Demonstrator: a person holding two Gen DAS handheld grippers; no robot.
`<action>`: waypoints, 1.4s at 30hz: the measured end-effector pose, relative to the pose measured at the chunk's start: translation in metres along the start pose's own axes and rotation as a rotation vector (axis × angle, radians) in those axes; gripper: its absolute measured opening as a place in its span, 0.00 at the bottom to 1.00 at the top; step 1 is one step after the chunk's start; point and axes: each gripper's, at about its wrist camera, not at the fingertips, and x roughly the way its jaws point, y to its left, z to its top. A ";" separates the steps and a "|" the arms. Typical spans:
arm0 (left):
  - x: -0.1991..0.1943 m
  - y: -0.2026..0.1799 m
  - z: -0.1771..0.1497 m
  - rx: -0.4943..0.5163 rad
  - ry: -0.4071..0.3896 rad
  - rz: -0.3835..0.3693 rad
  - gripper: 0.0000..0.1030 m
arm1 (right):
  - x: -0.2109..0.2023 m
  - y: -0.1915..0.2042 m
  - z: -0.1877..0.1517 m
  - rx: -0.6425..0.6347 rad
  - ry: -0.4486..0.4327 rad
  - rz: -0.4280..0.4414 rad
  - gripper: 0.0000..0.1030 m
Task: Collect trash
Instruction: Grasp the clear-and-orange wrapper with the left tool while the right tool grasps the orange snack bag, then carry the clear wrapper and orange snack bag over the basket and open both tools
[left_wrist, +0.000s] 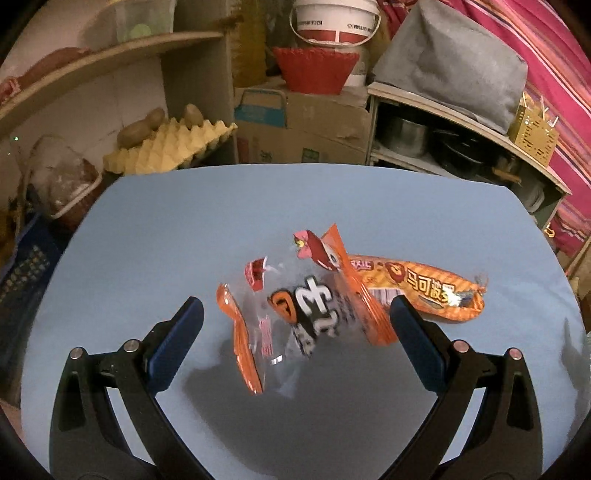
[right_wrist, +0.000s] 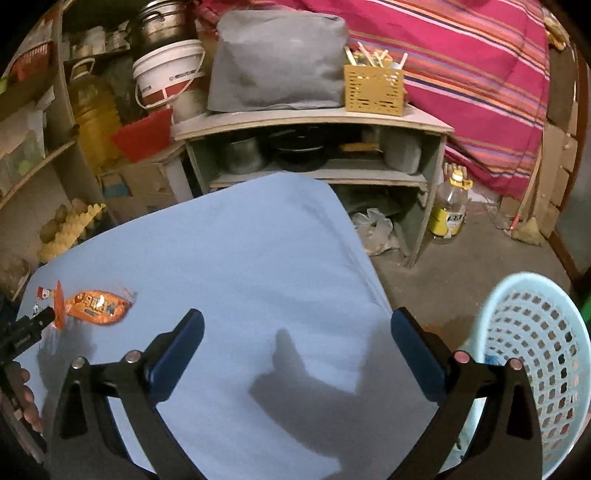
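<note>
Blue table: L gripper wide open over torn wrapper; R gripper wide open, empty.

I see a torn clear-and-orange wrapper lying crumpled on the blue table. Just behind it lies an orange sausage packet, flat. A pale blue basket stands beside the table.

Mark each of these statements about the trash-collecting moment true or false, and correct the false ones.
1. The left gripper is shut on a wrapper. False: it is open, nothing gripped.
2. The right gripper is open and empty. True.
3. The pale blue perforated plastic basket stands on the table. False: it stands beside the blue-covered table.
4. An orange sausage packet lies beside the torn clear-and-orange wrapper. True.
</note>
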 end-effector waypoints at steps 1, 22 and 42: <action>0.003 0.002 0.001 0.003 0.004 -0.007 0.95 | 0.001 0.006 0.001 -0.005 -0.005 -0.005 0.96; 0.005 0.041 0.006 -0.017 0.060 -0.187 0.26 | 0.068 0.174 -0.013 -0.195 0.103 0.113 0.95; -0.030 0.031 -0.008 0.019 0.019 -0.129 0.25 | 0.060 0.176 -0.031 -0.255 0.137 0.210 0.20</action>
